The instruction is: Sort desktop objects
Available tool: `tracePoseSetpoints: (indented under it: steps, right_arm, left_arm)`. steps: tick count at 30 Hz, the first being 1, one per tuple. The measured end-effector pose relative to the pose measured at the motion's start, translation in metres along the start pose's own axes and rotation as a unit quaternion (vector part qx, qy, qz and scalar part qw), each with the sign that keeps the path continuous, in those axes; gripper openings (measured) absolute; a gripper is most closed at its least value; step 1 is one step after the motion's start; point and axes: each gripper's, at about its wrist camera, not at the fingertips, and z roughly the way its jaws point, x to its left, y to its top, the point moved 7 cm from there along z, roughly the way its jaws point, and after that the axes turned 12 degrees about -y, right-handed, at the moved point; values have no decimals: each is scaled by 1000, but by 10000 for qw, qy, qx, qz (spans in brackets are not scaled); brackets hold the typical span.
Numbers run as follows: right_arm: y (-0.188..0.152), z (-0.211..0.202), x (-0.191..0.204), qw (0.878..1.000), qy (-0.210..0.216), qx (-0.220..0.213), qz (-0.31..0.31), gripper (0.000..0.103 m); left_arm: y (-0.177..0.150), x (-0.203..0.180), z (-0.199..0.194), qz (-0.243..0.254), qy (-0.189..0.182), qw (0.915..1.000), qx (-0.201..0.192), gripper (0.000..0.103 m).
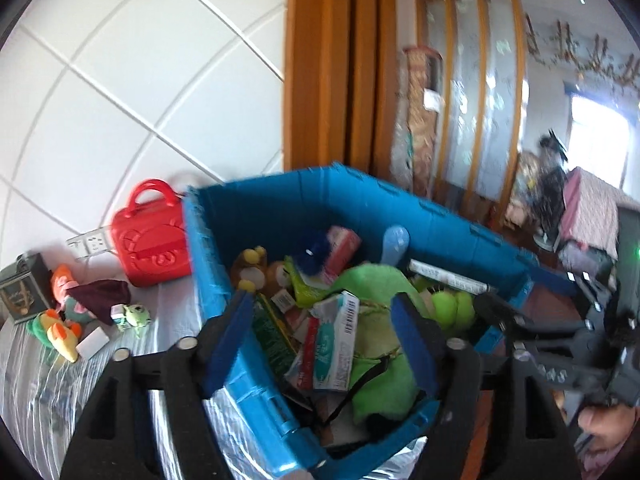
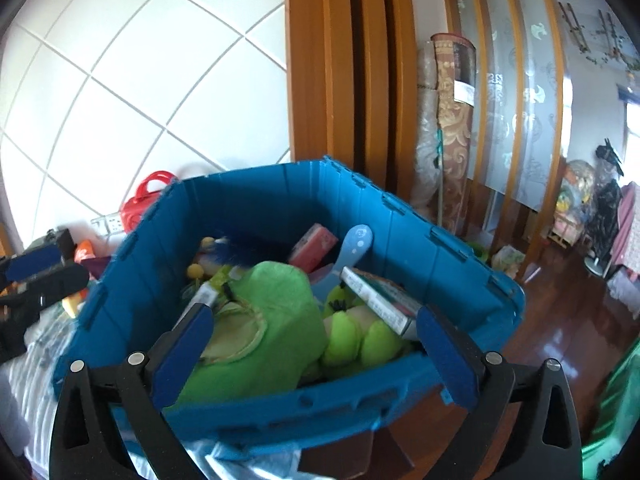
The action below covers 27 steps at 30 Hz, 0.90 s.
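Observation:
A blue plastic crate [image 1: 276, 200] [image 2: 248, 196] holds a green plush toy [image 1: 380, 280] [image 2: 276, 304], toothpaste boxes [image 1: 336, 344], a pink box [image 2: 314, 246], a blue spoon [image 2: 356, 242] and other items. My left gripper [image 1: 324, 336] is open and empty, above the crate's left side. My right gripper [image 2: 316, 352] is open and empty, above the crate's near wall; it also shows at the right in the left wrist view [image 1: 520, 328]. On the table to the left lie a red toy case [image 1: 150, 240], small plush toys [image 1: 60, 328], a dark tin [image 1: 24, 292] and a white eraser [image 1: 92, 342].
The table carries a striped cloth [image 1: 32, 380]. A white tiled wall [image 1: 120, 80] with a socket [image 1: 90, 244] stands behind. A wooden door frame [image 2: 340, 60] and glass partition stand at the right, above a dark wooden floor [image 2: 560, 320].

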Motion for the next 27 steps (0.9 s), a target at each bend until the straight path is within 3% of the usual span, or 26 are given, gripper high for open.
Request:
tracePoseSetpoints:
  steps: [1,2,4,13,27]
  right_arm:
    - [-3,-9,3,10000,14,-14,-8,103]
    - [-4,-15,4,10000,-1,-23,-26,103]
    - [-9,-29,11,10000,-24,-48,-39,103]
    - [-26,-69,30,9999,37,114,-2,103]
    - [-39,-100,27,9992,-331,184,102,103]
  left_arm:
    - [0,2,-9,-13,37,9999,-106,102]
    - [0,3,-17,-12,62,9998,-202,103]
    - [-1,3,-31,11,46,9996,-291,103]
    - [-13,6,-55,36,-87,10000,15,103]
    - [-26,-3,-76,145,-222,9996,129,103]
